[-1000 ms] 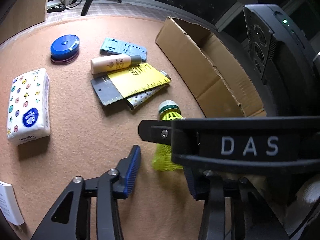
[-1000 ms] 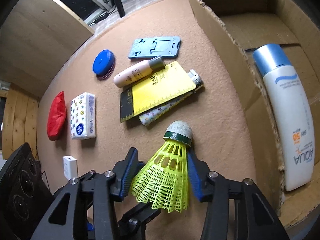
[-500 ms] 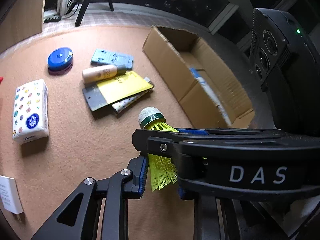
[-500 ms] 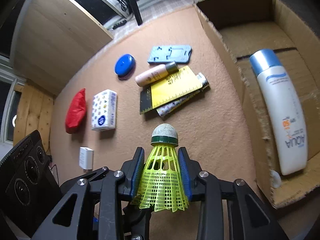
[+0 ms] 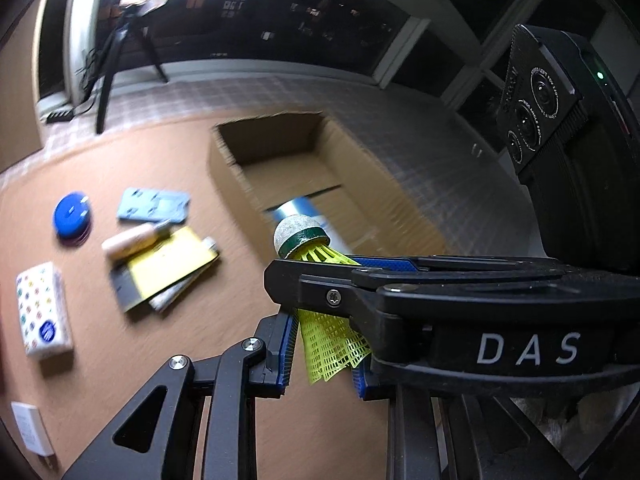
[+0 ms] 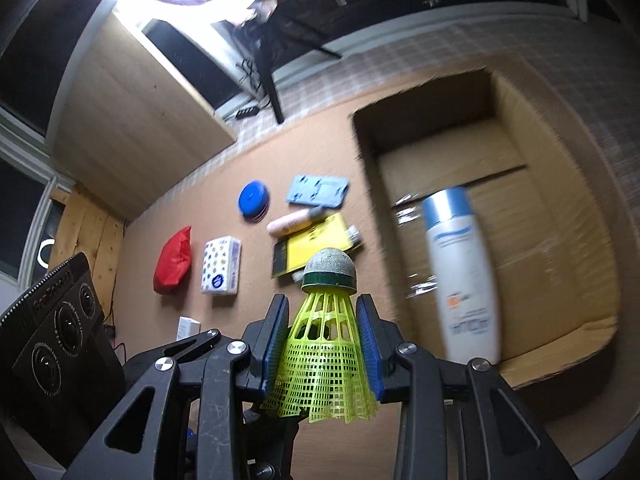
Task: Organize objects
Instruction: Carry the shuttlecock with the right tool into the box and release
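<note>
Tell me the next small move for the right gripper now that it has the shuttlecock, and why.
Probably carry it right, over the cardboard box, before opening. The right gripper is shut on the yellow shuttlecock, lifted off the mat; the box lies open to its right, holding only a sunscreen bottle, with bare floor beside it.

Both wrist views downward, box shared

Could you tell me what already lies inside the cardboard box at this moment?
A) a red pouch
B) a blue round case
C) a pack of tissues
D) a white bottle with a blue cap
D: in the right wrist view a white bottle with a blue cap lies on the floor of the cardboard box, while the other things lie outside it on the mat.
</note>
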`<state>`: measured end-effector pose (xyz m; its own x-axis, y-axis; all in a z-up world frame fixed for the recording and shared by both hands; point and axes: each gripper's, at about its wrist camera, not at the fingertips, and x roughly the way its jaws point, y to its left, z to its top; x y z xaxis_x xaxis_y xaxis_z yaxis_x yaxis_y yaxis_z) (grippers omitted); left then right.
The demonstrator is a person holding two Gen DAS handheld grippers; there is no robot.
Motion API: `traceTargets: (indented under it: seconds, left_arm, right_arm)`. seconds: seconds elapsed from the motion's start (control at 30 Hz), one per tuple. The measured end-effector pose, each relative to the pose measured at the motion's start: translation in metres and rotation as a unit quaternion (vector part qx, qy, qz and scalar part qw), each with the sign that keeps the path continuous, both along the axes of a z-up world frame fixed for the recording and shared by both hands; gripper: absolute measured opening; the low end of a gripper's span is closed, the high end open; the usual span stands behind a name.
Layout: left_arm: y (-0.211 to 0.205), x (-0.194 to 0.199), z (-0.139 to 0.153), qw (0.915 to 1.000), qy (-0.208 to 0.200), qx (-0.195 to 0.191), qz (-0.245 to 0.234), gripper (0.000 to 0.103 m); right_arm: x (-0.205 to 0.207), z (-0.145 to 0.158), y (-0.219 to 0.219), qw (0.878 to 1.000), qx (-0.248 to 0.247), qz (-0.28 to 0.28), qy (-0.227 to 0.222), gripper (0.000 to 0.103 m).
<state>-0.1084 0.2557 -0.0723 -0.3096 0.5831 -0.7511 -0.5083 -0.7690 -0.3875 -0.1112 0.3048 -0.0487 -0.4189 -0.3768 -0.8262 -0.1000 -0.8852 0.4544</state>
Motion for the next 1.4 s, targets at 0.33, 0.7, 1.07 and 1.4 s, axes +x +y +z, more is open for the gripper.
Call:
traceTargets:
  seconds: [0.33,0.7,1.07,1.4]
  left_arm:
    - [0.066,-0.009,0.0,0.9996,0.007,-0.004,-0.027,0.024]
    - [0.106,-0.009,-0.005,0.9993,0.007,-0.01,-0.036,0.024]
    - [0.099,-0.006,-0.005,0.9991,0.019,-0.035,-0.014,0.072]
    - [0.054,-0.001,-0.002,0.9991,0.014,-0.037,0.016,0.072]
  right_arm:
    - [0.004,0.002,0.056,1.0,0.009,-0.024,0.004,0.032]
    - [0.007,-0.004,0.083,0.999,0.017,-0.031,0.001,0.032]
    - [0.011,0.003,0.091,0.997,0.061,-0.046,0.013,0.064]
    - [0.006,0.005,0.062,0.998,0.057,-0.02,0.02,0.064]
